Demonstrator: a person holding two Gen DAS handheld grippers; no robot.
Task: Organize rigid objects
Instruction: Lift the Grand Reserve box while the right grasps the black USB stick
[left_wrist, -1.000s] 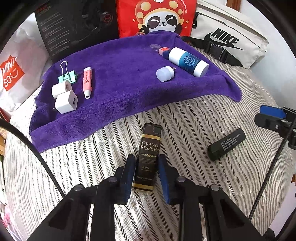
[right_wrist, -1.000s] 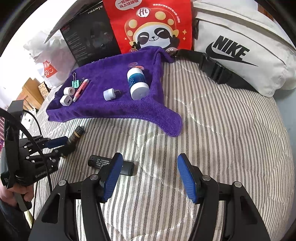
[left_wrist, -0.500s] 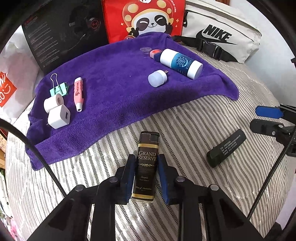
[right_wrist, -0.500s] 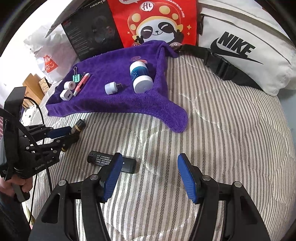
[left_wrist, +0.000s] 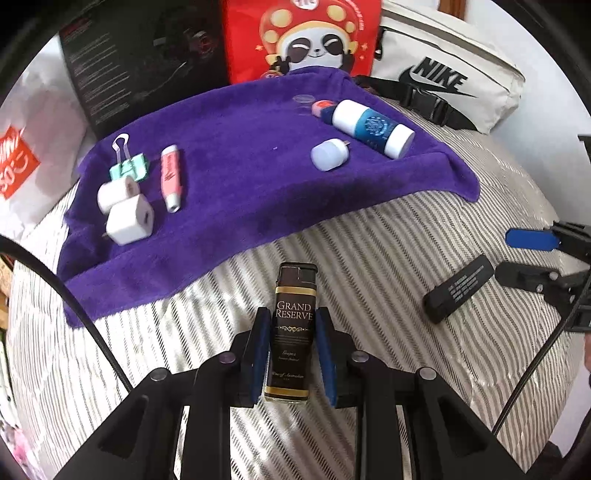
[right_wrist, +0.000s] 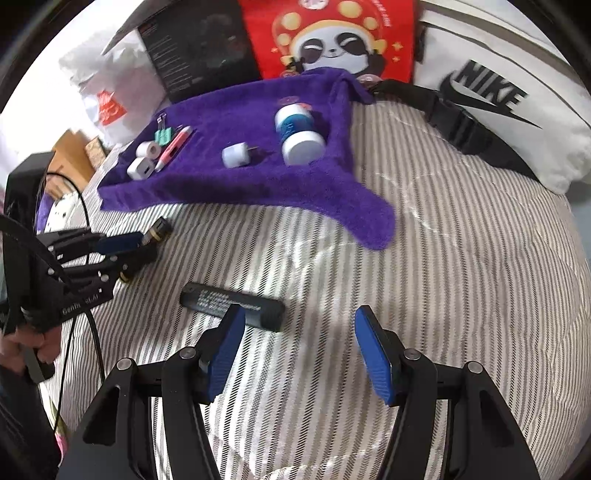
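Lengthwise between left gripper (left_wrist: 292, 354) fingers, lighter (left_wrist: 293, 325), cap toward purple towel (left_wrist: 258, 177)

Both cameras sit just behind their own gripper fingers and look forward and down, low over the striped bedding (left_wrist: 388, 258), toward the bags at the far end. The left wrist view stands on the left and faces the purple towel (left_wrist: 240, 177) head-on, close. The right wrist view stands further right and sees the same towel (right_wrist: 236, 184) far left. Each view catches the other gripper at its edge, and both share the black stick (left_wrist: 458, 288) (right_wrist: 229, 301).
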